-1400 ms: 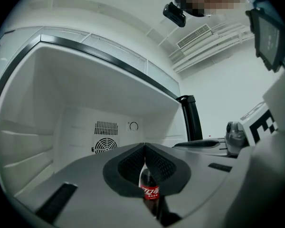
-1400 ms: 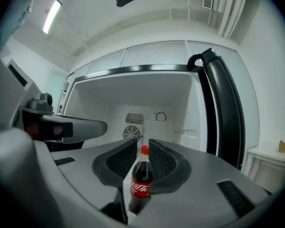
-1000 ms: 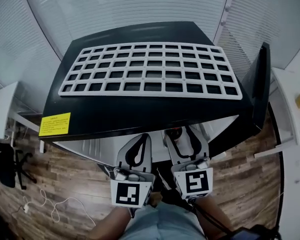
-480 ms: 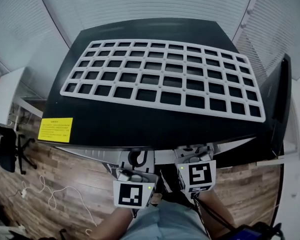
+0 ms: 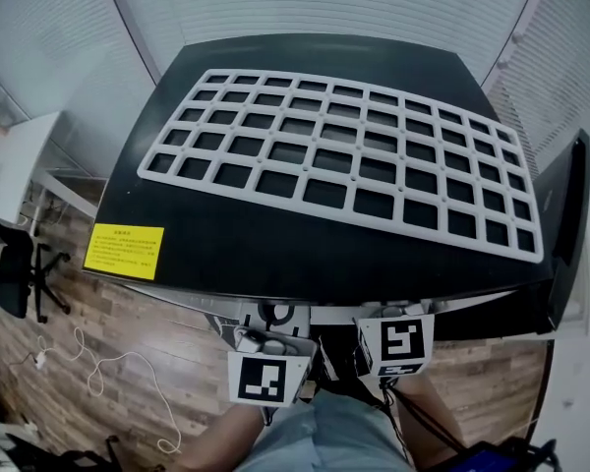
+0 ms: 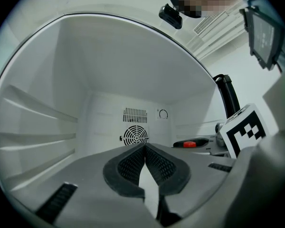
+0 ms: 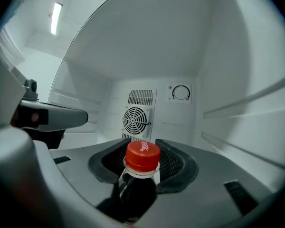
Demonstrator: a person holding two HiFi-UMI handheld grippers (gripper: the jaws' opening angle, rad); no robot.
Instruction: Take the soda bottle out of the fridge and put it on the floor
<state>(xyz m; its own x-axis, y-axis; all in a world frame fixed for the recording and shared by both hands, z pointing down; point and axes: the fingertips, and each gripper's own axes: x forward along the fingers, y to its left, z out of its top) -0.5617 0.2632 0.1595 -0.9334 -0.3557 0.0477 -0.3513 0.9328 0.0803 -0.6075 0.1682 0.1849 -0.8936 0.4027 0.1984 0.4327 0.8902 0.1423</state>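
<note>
The soda bottle (image 7: 137, 189), dark with a red cap (image 7: 142, 156), stands inside the white fridge interior (image 7: 218, 127). My right gripper (image 7: 143, 159) has the bottle's neck and shoulders between its jaws, which are closing, and the black pads (image 7: 173, 163) lie against the bottle. The cap (image 6: 189, 144) also shows in the left gripper view, beside the right gripper's marker cube (image 6: 242, 129). My left gripper (image 6: 145, 148) is shut and empty, reaching into the fridge to the left of the bottle. In the head view only the rear ends of the left gripper (image 5: 267, 357) and right gripper (image 5: 398, 342) show below the fridge's black top (image 5: 275, 234).
A white grid rack (image 5: 344, 165) lies on the fridge top, and the open door (image 5: 565, 214) stands at the right. A fan grille (image 7: 137, 120) and a dial (image 7: 181, 93) sit on the back wall. A chair (image 5: 15, 273) and a cable (image 5: 108, 382) are on the wooden floor at the left.
Both grippers have gone deeper into the fridge, so their jaws are now hidden under its top in the head view. The head view has shifted forward over the fridge.
</note>
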